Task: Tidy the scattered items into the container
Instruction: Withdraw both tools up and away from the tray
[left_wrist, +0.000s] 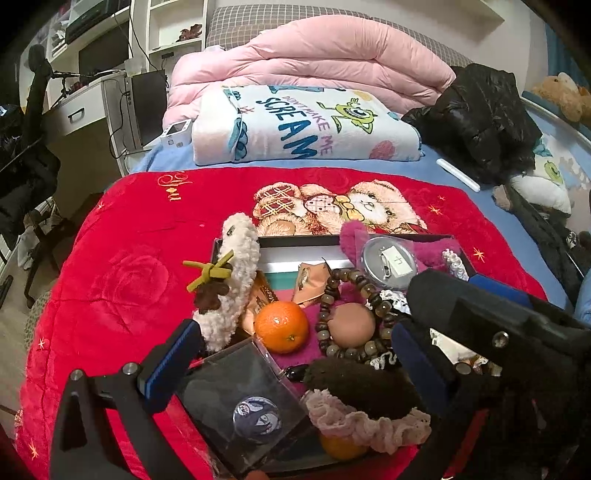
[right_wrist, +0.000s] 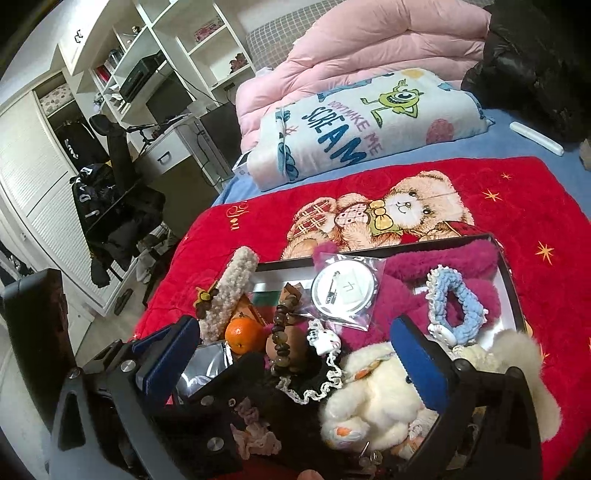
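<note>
Both grippers, left gripper (left_wrist: 295, 354) and right gripper (right_wrist: 295, 354), hang spread, grasping nothing, over box (left_wrist: 295, 240) (nearly full); I'd press plush toy (right_wrist: 369, 402) down at near edge.

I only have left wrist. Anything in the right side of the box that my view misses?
Observer: Yes. In the right wrist view a white plush toy lies in the box's near right part, between the fingers of the right gripper.
Operator: Is that gripper holding it?
Observer: No, its jaws are open and nothing is clamped.
Operator: What's past the plush?
Observer: A light blue scrunchie rests on the magenta fluffy cloth by the box's right wall.
Operator: And the left gripper?
Observer: The right wrist view shows its black body low over the box's near left corner; the left wrist view shows the left gripper open.
</note>
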